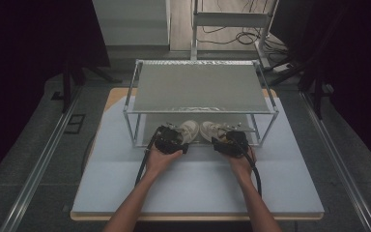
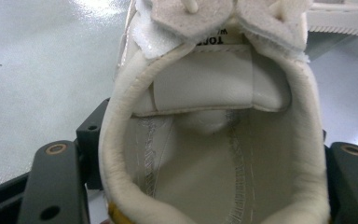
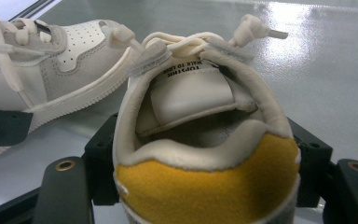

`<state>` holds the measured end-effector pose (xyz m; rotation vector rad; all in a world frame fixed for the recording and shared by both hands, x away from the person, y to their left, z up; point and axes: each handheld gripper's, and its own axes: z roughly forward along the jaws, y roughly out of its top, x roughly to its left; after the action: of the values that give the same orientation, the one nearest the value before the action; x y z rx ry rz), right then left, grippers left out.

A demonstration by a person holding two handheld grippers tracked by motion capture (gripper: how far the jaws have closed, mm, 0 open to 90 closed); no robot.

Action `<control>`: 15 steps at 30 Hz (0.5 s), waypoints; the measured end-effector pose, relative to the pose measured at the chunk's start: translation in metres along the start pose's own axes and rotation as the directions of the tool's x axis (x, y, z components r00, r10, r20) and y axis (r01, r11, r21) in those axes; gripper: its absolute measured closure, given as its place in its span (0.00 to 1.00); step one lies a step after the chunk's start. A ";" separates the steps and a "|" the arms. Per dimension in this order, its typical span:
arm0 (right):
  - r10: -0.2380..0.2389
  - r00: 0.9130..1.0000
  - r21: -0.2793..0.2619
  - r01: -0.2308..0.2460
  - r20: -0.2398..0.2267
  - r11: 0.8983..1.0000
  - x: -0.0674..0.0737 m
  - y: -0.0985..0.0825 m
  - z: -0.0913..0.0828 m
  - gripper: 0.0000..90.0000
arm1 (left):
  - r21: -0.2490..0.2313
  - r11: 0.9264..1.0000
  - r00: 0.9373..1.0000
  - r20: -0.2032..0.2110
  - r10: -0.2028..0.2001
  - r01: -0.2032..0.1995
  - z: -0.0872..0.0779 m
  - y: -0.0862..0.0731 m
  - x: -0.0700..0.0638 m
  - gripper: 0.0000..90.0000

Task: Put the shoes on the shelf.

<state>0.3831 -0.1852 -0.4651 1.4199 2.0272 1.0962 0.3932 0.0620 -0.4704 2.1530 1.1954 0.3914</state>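
Pale blue tabletop [image 1: 125,183] carries a metal-framed rack [image 1: 200,87] at twelve o'clock. Under its shelf, at six o'clock, the left gripper [image 1: 173,140] clasps the left shoe's [image 2: 205,154] heel and the right gripper [image 1: 230,142] clasps the right shoe's [image 3: 200,140] yellow heel.

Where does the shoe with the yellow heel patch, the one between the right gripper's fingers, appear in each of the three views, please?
High view: the shoe with the yellow heel patch lies right of centre, under the front edge of the metal rack.
Left gripper view: I cannot place it with certainty.
Right gripper view: centre foreground, heel towards the camera.
Shared landmark: the other shoe, at upper left in the right gripper view.
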 end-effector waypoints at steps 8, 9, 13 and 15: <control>0.003 1.000 0.016 -0.003 0.021 1.000 0.003 -0.007 0.012 0.32 | 0.018 1.000 1.000 -0.012 -0.008 0.009 0.008 0.002 -0.004 0.32; -0.003 1.000 0.018 0.002 0.024 1.000 0.003 -0.008 0.012 0.32 | 0.023 1.000 1.000 -0.014 -0.006 0.006 0.008 0.002 -0.003 0.32; 0.002 1.000 0.010 -0.002 0.029 1.000 0.005 -0.014 0.014 0.30 | 0.016 1.000 1.000 -0.019 -0.008 0.008 0.008 0.001 -0.005 0.31; 0.014 1.000 0.017 -0.014 0.021 1.000 0.004 -0.015 0.013 0.29 | 0.025 1.000 1.000 -0.024 -0.003 0.003 0.008 0.000 -0.006 0.31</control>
<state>0.3825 -0.1791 -0.4843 1.4501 2.0199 1.0678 0.3945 0.0540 -0.4765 2.1729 1.2227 0.4047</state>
